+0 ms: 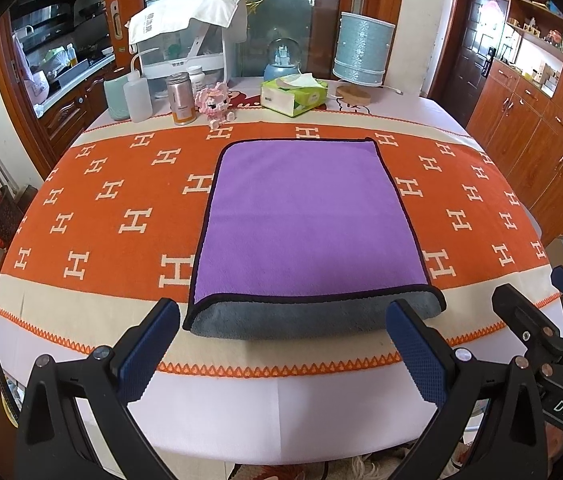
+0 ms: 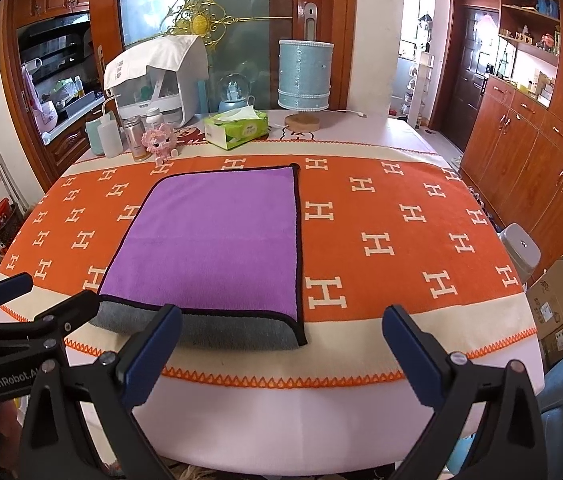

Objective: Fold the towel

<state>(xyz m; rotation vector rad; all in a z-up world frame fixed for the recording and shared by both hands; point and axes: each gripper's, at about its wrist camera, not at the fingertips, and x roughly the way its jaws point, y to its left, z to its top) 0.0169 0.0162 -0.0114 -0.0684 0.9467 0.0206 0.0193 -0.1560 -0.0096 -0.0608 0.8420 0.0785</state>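
So the biggest thing in shot is the worktop [image 1: 81, 344], draped in an orange runner [image 1: 93, 200] with white H marks that fills the middle of both views. Lying flat on that runner is the towel [image 1: 305, 220], purple side up with a dark hem, sitting centre frame in the left view and left of centre in the right one. Its near edge shows a grey roll where the underside curls round, so I reckon it's already been doubled over once and that bottom edge is the fold.

My left tongs [image 1: 281, 350] are spread wide with nothing in them, hanging low in the frame just short of that grey edge. My right tongs [image 2: 281, 354] are just as wide and bare, lined up off the towel's lower right corner [image 2: 299, 336]. Makes sense to me: one pair per near corner for the next fold.

Small stuff sits along the top: tissue box [image 1: 294, 97], blue lamp [image 1: 362, 50], bottles [image 1: 137, 98].
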